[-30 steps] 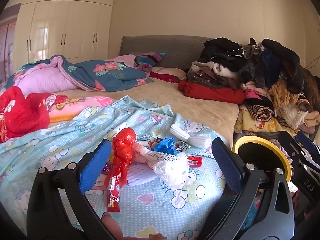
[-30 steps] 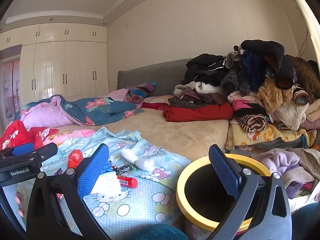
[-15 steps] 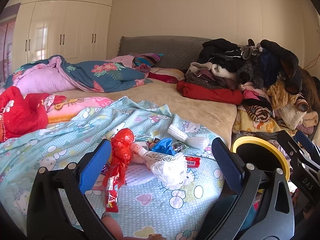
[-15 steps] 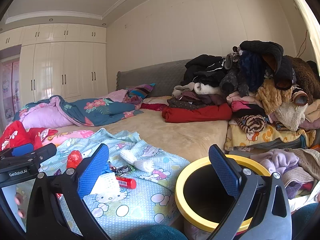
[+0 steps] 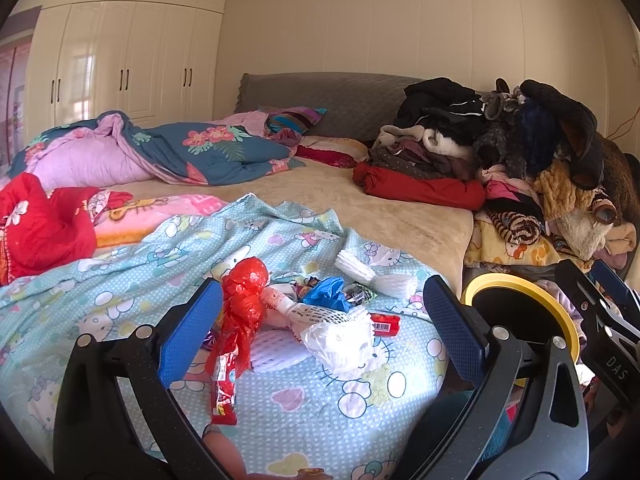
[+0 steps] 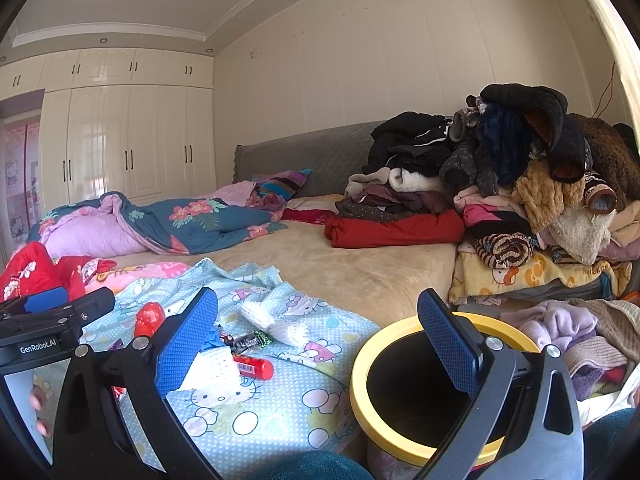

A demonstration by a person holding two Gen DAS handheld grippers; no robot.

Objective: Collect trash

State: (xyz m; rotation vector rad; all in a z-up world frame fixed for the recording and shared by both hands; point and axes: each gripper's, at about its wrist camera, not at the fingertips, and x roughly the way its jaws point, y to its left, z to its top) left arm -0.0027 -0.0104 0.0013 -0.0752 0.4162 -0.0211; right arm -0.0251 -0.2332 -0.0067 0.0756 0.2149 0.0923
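A heap of trash lies on the light blue Hello Kitty sheet point(image 5: 120, 292): a red plastic bag point(image 5: 244, 304), a crumpled white bag point(image 5: 340, 340), a blue wrapper point(image 5: 326, 294), white foam netting point(image 5: 372, 276), a small red tube point(image 5: 385, 324). My left gripper point(image 5: 322, 328) is open and empty, hovering just before the heap. My right gripper point(image 6: 318, 344) is open and empty above the yellow-rimmed black bin point(image 6: 360, 380), which stands beside the bed; the bin also shows in the left wrist view point(image 5: 520, 312). The tube point(image 6: 252, 366) and netting point(image 6: 276, 322) show in the right view.
A tall pile of clothes point(image 5: 500, 152) covers the bed's right side. A blue floral quilt point(image 5: 180, 152) and red fabric point(image 5: 36, 224) lie on the left. White wardrobes point(image 5: 120, 64) stand behind. More clothes point(image 6: 580, 332) lie beside the bin.
Both grippers have drifted slightly; the views are nearly the same. The trash has not moved and both grippers remain open.
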